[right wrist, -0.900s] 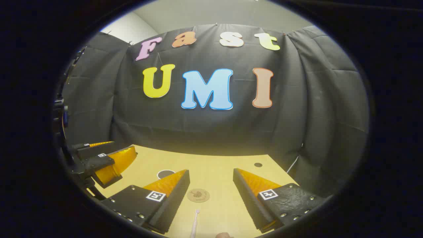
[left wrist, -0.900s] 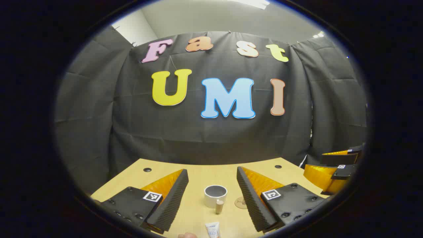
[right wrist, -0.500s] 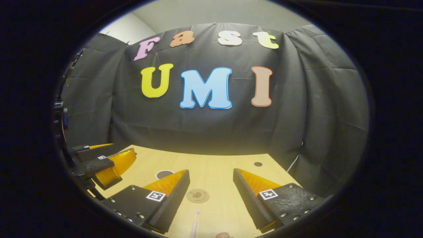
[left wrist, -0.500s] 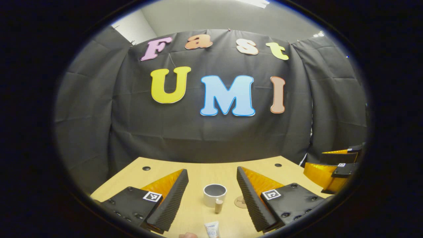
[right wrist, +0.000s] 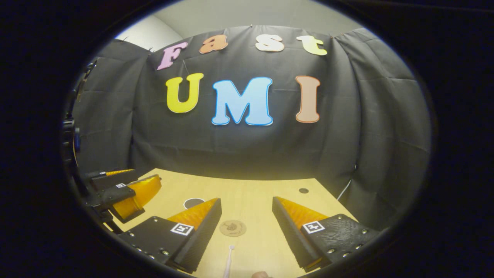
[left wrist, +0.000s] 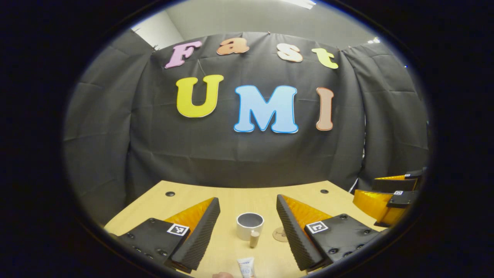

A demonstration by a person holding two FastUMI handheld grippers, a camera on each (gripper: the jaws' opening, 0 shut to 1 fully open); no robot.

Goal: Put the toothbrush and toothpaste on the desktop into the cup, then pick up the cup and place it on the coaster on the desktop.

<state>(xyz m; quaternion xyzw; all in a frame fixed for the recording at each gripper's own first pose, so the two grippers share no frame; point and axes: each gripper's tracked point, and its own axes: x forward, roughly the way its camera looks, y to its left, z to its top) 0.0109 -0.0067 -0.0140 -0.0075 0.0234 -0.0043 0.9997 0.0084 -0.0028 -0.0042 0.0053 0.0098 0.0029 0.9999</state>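
Note:
A white cup [left wrist: 250,226] with a grey inside stands upright on the wooden desktop [left wrist: 231,199], ahead of my open left gripper [left wrist: 247,200] and between its fingers' lines. A small beige cylinder [left wrist: 253,238] stands just in front of the cup. The white toothpaste tube [left wrist: 246,267] lies nearer, at the bottom edge. The round brown coaster [left wrist: 280,234] lies right of the cup, half behind my finger. In the right gripper view the coaster [right wrist: 232,227] lies ahead of my open right gripper [right wrist: 247,201], and the white toothbrush [right wrist: 228,260] lies nearer me. The cup's dark mouth [right wrist: 192,202] peeks out to the left.
Small round holes [left wrist: 170,193] mark the desktop near its far corners. The black cloth wall hangs right behind the far edge. The right gripper [left wrist: 386,200] hovers at the right in the left gripper view, and the left gripper [right wrist: 127,189] at the left in the right gripper view.
Both views have drifted a little, so the cup and coaster sit slightly higher in frame. Both grippers stay open and no object has moved.

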